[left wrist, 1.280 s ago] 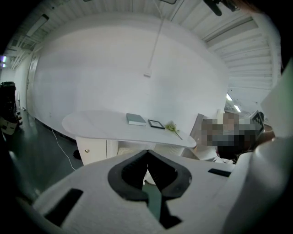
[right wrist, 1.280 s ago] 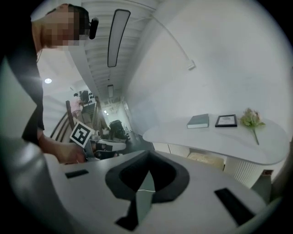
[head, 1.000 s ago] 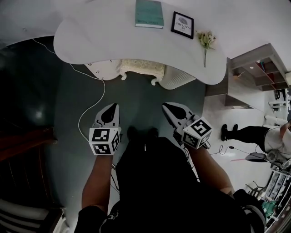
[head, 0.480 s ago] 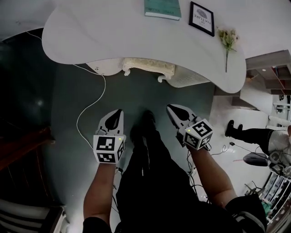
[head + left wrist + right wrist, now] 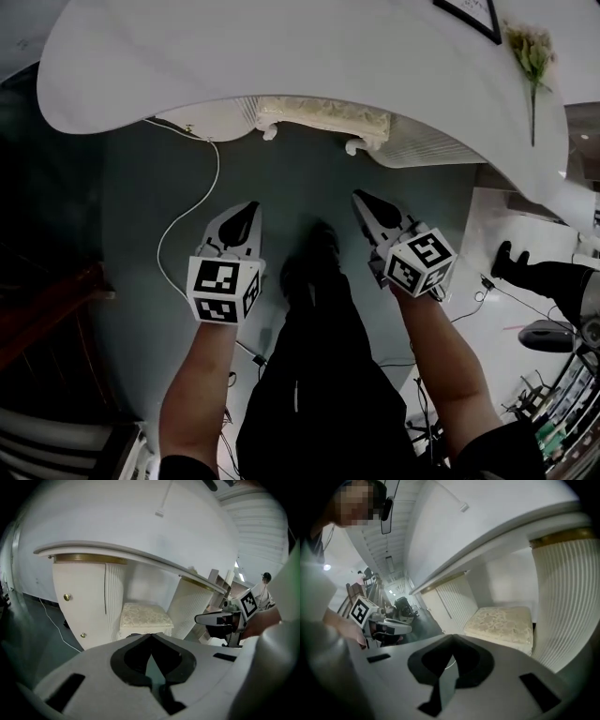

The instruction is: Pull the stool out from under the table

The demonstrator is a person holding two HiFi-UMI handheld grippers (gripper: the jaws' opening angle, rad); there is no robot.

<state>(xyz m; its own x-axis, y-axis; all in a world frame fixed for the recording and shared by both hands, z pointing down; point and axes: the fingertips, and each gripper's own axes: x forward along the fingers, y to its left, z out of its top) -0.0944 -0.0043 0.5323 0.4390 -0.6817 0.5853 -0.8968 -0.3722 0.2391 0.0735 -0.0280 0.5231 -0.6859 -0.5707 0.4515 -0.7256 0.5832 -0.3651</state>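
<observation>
While the left gripper [image 5: 246, 208] and right gripper [image 5: 361, 199] are pressed together empty, the stool [image 5: 323, 117] sits ahead under the counter [image 5: 234, 56], perhaps nearer the right.

White cable [image 5: 217, 178] snakes across dark floor [image 5: 309, 183]. Flowers [image 5: 531, 52] top right, stem pointing down. Frame [image 5: 473, 14] corner just left of them. Bystander's black shoe [image 5: 511, 261] at right edge. Dark wood furniture [image 5: 47, 309] at left.

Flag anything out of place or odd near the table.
Only a loose white cable snaking over the floor from under the table, left of the stool. The stool stands square; nothing spilled or broken.
</observation>
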